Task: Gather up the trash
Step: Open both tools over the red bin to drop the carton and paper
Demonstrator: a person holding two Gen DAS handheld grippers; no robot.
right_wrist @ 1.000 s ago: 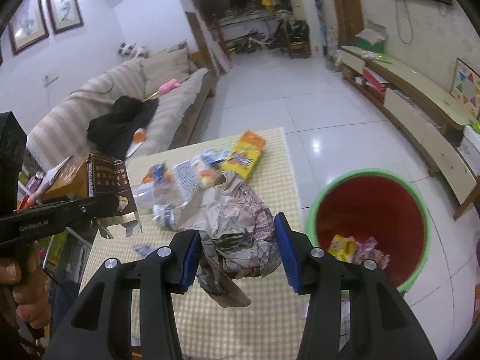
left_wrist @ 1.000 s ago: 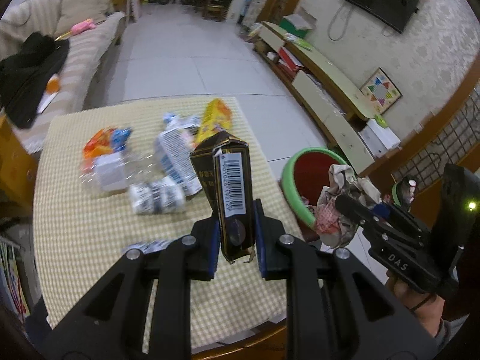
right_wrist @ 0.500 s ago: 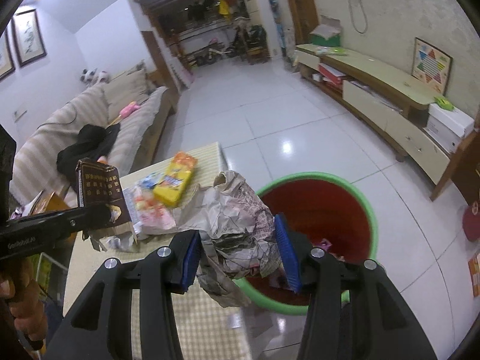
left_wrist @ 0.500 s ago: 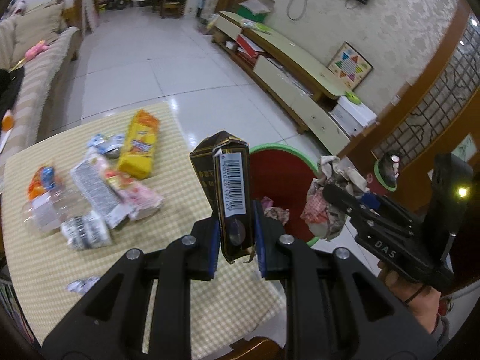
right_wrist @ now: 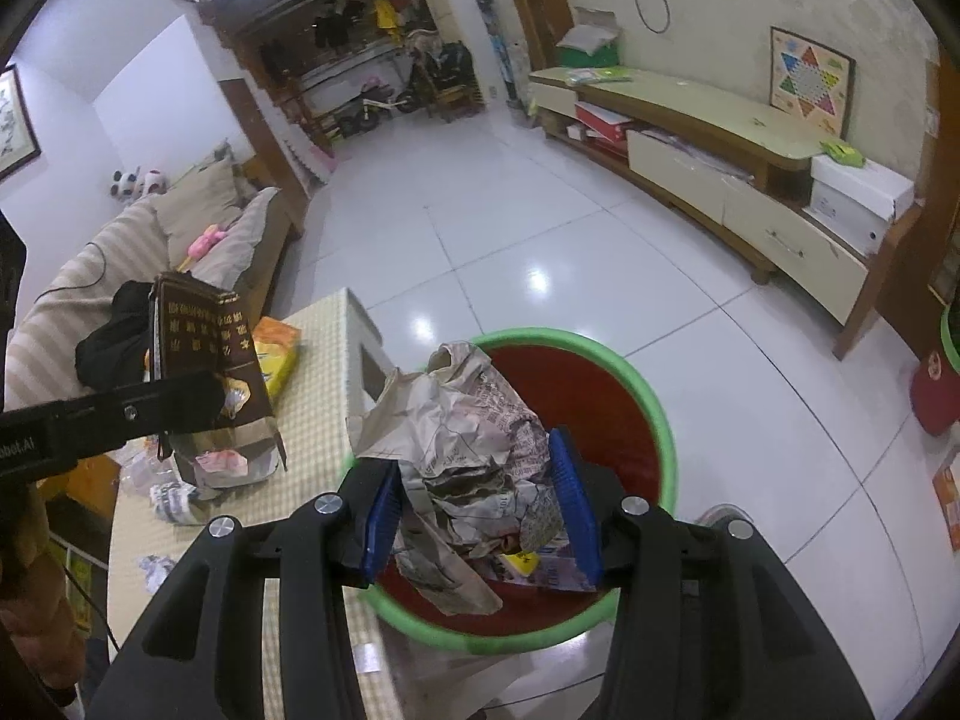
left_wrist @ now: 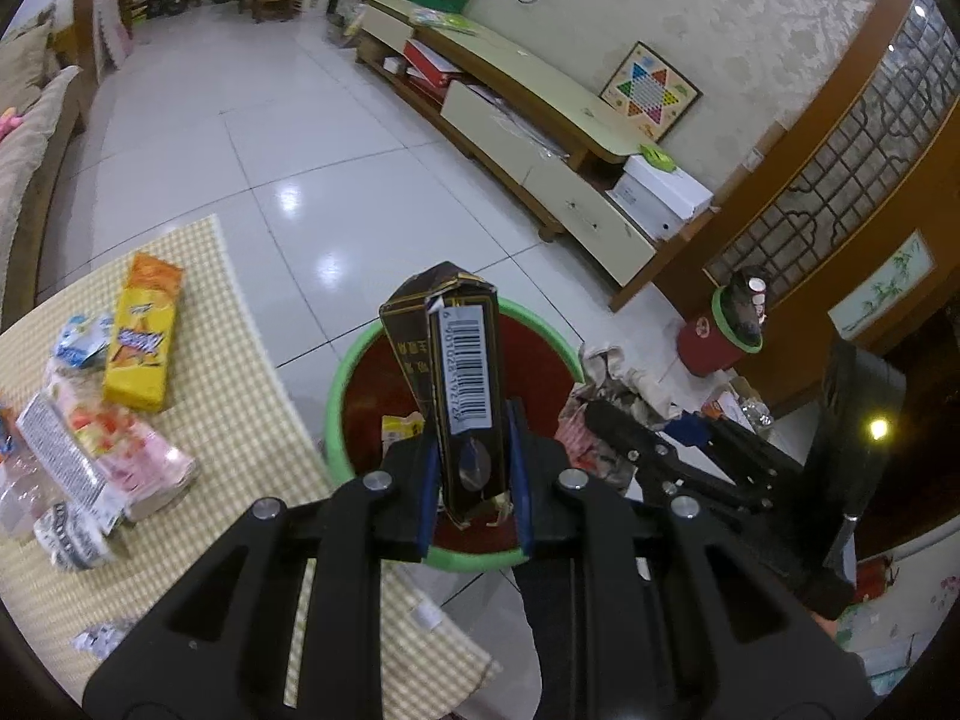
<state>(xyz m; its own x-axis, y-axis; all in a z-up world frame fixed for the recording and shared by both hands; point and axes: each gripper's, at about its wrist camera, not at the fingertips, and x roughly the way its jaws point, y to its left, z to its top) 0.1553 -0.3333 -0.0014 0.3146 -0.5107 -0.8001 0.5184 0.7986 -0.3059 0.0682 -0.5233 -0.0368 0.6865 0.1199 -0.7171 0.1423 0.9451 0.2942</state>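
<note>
1. Gripping a dark brown carton (left_wrist: 465,384) upright between its blue pads, the left gripper (left_wrist: 471,483) is clamped tight on the box and hangs over the near part of the red bin with a green rim (left_wrist: 336,384).
2. Beside it, the right gripper (right_wrist: 477,501) squeezes a crumpled newspaper wad (right_wrist: 474,444) between its pads; seen from its own camera, the wad hangs above the bin's near left rim (right_wrist: 660,414), with a loose tail drooping down.
3. The step in hand looks like the drop. To do it well, I would bring each load fully inside the rim before letting go, since the paper sits close to the edge and its tail could catch there and spill to the floor.
4. Releasing one at a time seems wise: the two tools are close together over one opening and could knock each other.
5. The bin already holds a few wrappers (right_wrist: 522,561) at the bottom, with plenty of room left.
6. Just left of the bin stands the table with a checked cloth (left_wrist: 240,396), its corner close to the rim, which could snag a swinging arm.
7. Trash not yet collected lies there: a yellow snack packet (left_wrist: 141,339), a pink packet (left_wrist: 147,462), a clear plastic bottle (left_wrist: 27,480) and small scraps.
8. Farther off are the tiled floor (left_wrist: 252,138), a low TV cabinet (left_wrist: 522,120) and a second small red bin (left_wrist: 717,348).
</note>
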